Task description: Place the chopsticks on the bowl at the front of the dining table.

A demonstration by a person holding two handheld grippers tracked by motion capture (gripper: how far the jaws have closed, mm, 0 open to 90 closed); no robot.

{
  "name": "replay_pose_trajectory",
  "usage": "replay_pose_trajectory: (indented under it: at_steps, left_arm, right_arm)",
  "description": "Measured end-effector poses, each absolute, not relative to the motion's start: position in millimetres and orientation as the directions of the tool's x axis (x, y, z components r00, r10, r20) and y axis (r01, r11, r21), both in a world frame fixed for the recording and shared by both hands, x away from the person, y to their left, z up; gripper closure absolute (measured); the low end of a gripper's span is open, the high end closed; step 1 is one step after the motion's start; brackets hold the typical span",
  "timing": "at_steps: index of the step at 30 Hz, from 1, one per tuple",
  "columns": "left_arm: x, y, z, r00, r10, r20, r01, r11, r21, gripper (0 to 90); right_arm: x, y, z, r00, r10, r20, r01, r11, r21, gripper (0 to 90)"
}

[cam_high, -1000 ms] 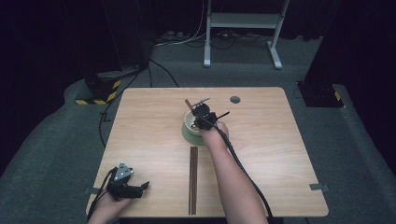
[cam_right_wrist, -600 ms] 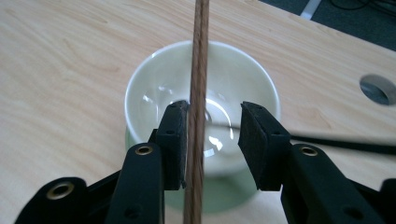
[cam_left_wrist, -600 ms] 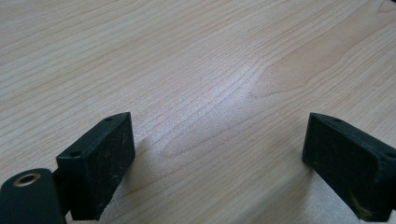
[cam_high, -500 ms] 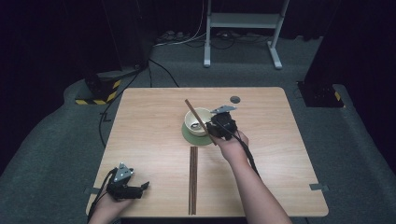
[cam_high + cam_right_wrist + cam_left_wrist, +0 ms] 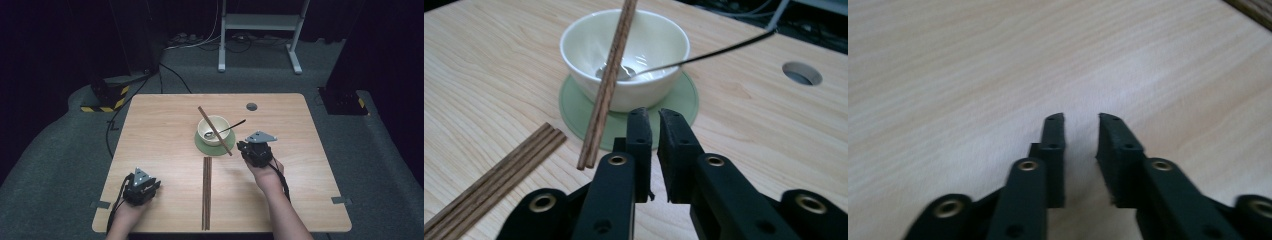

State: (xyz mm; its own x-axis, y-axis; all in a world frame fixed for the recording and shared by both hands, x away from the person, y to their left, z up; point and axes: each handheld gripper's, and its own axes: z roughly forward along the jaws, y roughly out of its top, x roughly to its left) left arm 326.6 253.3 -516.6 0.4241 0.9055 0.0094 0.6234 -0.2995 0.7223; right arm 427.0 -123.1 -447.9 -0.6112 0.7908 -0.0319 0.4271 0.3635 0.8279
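Observation:
A cream bowl (image 5: 221, 125) stands on a green saucer (image 5: 202, 145) at mid-table, with a spoon (image 5: 235, 125) inside and its handle pointing right. One pair of brown chopsticks (image 5: 216, 132) lies slanted across the bowl's rim, its near end over the saucer. My right gripper (image 5: 245, 147) is just right of the saucer and holds nothing. In the right gripper view its jaws (image 5: 654, 115) stand a narrow gap apart, short of the saucer (image 5: 684, 100) and beside the leaning chopsticks (image 5: 606, 85). My left gripper (image 5: 150, 186) rests near the table's front left, open over bare wood (image 5: 1081, 120).
More chopsticks (image 5: 206, 192) lie side by side in front of the saucer, pointing toward the front edge; they also appear in the right gripper view (image 5: 499, 175). A round hole (image 5: 251, 106) is in the tabletop behind the bowl. Cables and a stand sit on the floor beyond.
The right gripper has let go of the chopsticks, which now rest across the bowl, and has drawn back toward the near right. The left gripper has not moved.

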Motion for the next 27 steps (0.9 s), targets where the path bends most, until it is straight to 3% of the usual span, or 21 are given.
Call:
replay_pose_trajectory:
  at_steps: [3, 10, 27]
  left_arm:
    - [339.9, 244.0, -517.5, 0.381, 0.925, -0.020, 0.637, -0.246, 0.730, 89.5]
    - [368.7, 209.2, -507.2, 0.366, 0.930, -0.035, 0.593, -0.204, 0.779, 89.6]
    - [413.5, 113.1, -484.0, 0.492, 0.870, 0.008, 0.466, -0.272, 0.842, 89.4]
  right_arm:
    - [426.8, -119.4, -448.5, -0.637, 0.770, -0.027, 0.408, 0.368, 0.836, 85.4]
    - [425.8, -129.1, -456.7, -0.638, 0.770, 0.019, 0.427, 0.332, 0.841, 86.2]
    - [420.7, -133.3, -471.5, -0.638, 0.769, 0.042, 0.443, 0.322, 0.837, 83.9]
